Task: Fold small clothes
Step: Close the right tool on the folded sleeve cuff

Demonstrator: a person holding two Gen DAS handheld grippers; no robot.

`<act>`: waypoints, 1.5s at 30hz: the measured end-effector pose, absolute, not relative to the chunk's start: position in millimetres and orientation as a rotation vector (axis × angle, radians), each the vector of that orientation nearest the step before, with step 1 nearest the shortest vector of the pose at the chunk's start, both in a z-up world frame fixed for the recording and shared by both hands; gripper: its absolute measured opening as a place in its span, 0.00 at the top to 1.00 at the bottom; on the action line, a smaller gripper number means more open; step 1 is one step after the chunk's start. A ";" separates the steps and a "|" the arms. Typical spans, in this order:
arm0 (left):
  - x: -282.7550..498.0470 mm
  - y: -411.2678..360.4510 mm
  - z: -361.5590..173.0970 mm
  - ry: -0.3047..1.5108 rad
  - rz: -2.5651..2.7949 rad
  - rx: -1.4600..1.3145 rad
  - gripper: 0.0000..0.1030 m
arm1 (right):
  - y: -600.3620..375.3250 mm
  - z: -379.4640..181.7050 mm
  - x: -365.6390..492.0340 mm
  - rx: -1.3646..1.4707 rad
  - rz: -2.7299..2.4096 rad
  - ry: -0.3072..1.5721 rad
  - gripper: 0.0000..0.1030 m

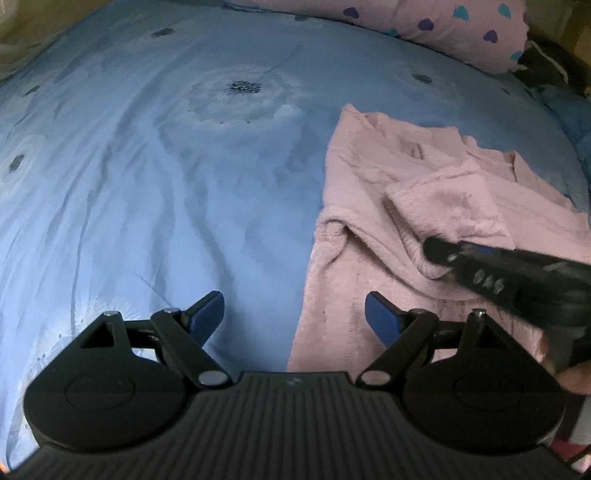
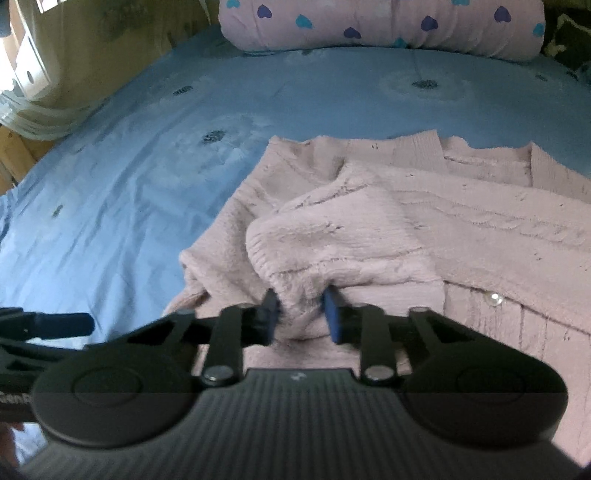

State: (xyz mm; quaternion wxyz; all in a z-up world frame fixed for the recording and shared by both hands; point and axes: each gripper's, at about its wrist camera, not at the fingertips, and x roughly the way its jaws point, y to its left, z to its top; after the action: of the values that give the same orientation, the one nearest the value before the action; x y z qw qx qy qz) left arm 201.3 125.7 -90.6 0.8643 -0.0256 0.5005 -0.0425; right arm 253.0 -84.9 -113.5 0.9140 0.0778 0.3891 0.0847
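Observation:
A fuzzy pink knit cardigan point(image 1: 373, 206) lies on the blue bedsheet point(image 1: 147, 166), at the right of the left wrist view. My left gripper point(image 1: 294, 317) is open and empty, low over the cardigan's left edge. My right gripper point(image 2: 301, 315) is shut on the cuff of a pink sleeve point(image 2: 332, 236) that is folded over the cardigan's body point(image 2: 498, 229). The right gripper also shows in the left wrist view point(image 1: 436, 254), coming in from the right with the sleeve point(image 1: 450, 206) in it.
A pink pillow with blue and purple hearts point(image 2: 380, 26) lies at the head of the bed. The blue floral sheet point(image 2: 129, 177) spreads out left of the cardigan. A wall and white furniture point(image 2: 29, 70) stand past the bed's left edge.

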 end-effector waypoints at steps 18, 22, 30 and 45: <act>222.8 91.1 -107.7 1.014 -0.070 0.044 0.16 | -254.8 -99.4 163.1 0.774 -0.048 0.655 0.88; 224.8 86.5 -111.4 1.010 -0.065 0.070 0.16 | -280.0 -122.0 153.5 0.821 -0.172 0.677 0.86; 226.0 84.1 -113.5 1.005 -0.061 0.076 0.16 | -298.7 -119.6 136.7 0.702 -0.292 0.734 0.54; 229.5 80.7 -116.2 0.975 -0.026 0.096 0.16 | -276.6 -125.1 201.4 0.434 -0.143 0.769 0.40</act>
State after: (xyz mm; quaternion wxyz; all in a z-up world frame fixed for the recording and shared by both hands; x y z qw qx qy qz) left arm 229.5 80.7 -116.2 0.8824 0.0459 0.4680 -0.0125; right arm 201.4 -276.6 -125.1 0.9017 0.2096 0.3717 -0.0691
